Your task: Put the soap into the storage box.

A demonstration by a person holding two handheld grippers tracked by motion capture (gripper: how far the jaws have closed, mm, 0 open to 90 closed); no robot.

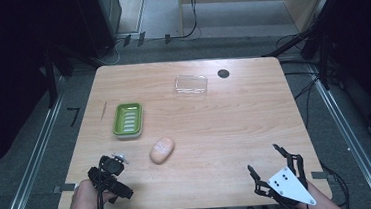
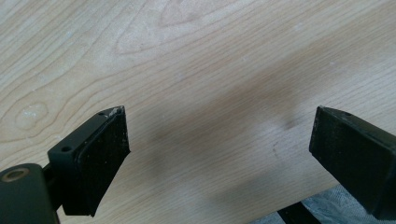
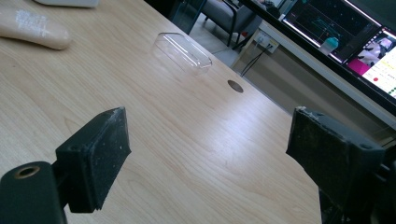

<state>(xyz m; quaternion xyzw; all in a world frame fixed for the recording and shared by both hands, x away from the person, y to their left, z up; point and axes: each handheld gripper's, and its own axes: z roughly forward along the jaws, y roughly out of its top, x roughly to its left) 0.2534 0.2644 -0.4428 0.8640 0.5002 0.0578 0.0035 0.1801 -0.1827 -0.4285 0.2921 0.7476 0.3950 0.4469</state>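
A green soap dish (image 1: pixel 127 120) lies on the left half of the wooden table (image 1: pixel 215 127). Just right of its near end rests a peach bar of soap (image 1: pixel 162 150) (image 3: pixel 32 28). A clear plastic lid (image 1: pixel 191 84) (image 3: pixel 183 50) sits near the far edge. My left gripper (image 1: pixel 110 179) (image 2: pixel 219 123) is held at the front left corner, open over bare wood, nothing between its jaws. At the front right, my right gripper (image 1: pixel 263 157) (image 3: pixel 210 126) stands open and empty, aimed across the table toward the lid.
A dark round hole (image 1: pixel 223 73) (image 3: pixel 235 86) pierces the table right of the lid. A thin stick (image 1: pixel 104 111) lies left of the dish. Cables run over the floor behind the table. Screens (image 3: pixel 364 42) glow beyond the far edge.
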